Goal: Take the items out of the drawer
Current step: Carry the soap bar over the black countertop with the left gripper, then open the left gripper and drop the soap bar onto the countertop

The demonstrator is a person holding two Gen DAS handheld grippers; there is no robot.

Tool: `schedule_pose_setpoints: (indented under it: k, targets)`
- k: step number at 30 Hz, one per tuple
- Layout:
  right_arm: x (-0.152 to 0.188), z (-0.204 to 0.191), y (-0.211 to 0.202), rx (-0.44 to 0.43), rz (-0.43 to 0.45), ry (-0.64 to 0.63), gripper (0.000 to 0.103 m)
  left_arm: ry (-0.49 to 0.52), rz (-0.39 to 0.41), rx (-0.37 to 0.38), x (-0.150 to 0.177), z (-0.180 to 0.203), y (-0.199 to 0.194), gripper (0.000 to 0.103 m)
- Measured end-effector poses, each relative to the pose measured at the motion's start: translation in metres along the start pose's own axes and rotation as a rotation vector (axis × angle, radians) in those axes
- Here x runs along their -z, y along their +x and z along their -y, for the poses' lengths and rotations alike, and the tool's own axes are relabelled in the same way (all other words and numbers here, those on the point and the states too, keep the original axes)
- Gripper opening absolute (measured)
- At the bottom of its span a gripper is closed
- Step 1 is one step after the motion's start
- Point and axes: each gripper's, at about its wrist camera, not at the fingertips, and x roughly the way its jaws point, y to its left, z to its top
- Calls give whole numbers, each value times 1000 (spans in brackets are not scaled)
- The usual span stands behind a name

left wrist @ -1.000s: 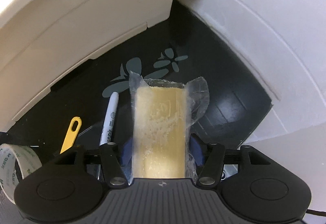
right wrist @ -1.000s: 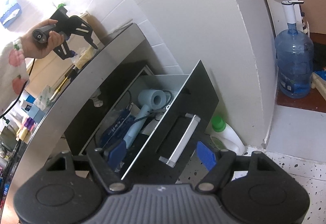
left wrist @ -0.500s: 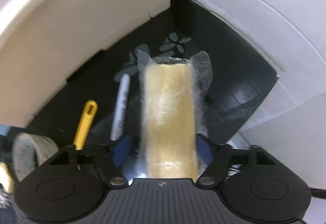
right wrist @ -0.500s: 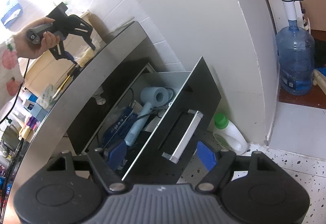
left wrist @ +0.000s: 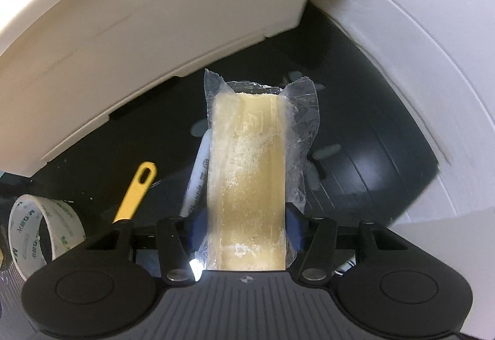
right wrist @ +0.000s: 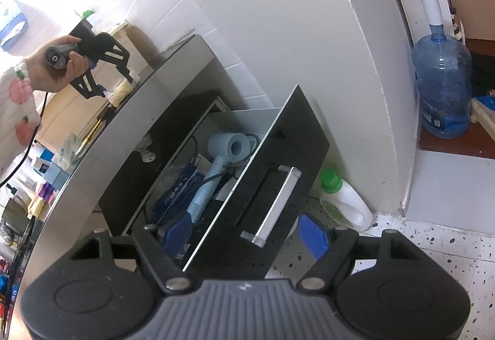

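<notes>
1. Pale yellow bar in a clear wrapper (left wrist: 247, 172), pinched between the blue pads of the left hand-held gripper (left wrist: 246, 230); jaws just closed further onto it. Held above the black counter (left wrist: 386, 160), pointing steeply down.
2. Directly beneath the bar: a white marker (left wrist: 195, 182), partly hidden, lying on the counter's dark glossy top with pale flower decals.
3. Left of the marker: a yellow handle with a slotted end (left wrist: 137, 188), then a roll of clear tape (left wrist: 34, 231) standing on edge near the frame's border.
4. Behind and to the right: a cream box-like form (left wrist: 139, 30) resting on the counter against a white tiled wall (left wrist: 417, 45).
5. From the right wrist view: open black drawer (right wrist: 278, 160) with a silver bar handle, below the counter's grey edge; inside, a light blue hair dryer (right wrist: 222, 154) and a blue packet (right wrist: 179, 194), with cords around them.
6. Right hand-held gripper (right wrist: 247, 231) spread wide, nothing between the pads, poised over the drawer front.
7. Further out: a white bottle with a green cap (right wrist: 343, 200) on the speckled floor beside the drawer, a blue water jug (right wrist: 442, 86) with a pump by the wall's corner, white shoes on a ledge above.
8. Far left: a hand (right wrist: 58, 67) in a fruit-patterned sleeve gripping the left tool over the counter.
</notes>
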Motion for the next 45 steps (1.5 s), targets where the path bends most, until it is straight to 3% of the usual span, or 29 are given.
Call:
schedule_pose_setpoints:
  k: [8,16,20,26,31,37,42,45]
  targets:
    - [-5,-3,4,-6,2,-5,76,-25,-2,-15,-6,-22,2,51]
    - [-5,-15,8,-12,-4,-42,76,22,11,93,2,-26,-15,51]
    - [-5,-20,8,-12,-3,-50,76,67,51,100,5,-25,-27,60]
    - [-5,-25,6,-14,1,-62,76,100,52,219,17,-29,-53,71]
    - [-16,-30,7,-5,14,-76,76,249,74,355,67,-35,-89,76]
    - [-34,-38,7,3,35,-105,76,373,220,482,151,-64,-131,89]
    - [-42,-46,0,10,69,-129,76,435,313,541,217,-97,-140,95]
    - [-44,-48,-4,1,88,-118,77,440,305,585,246,-117,-130,95]
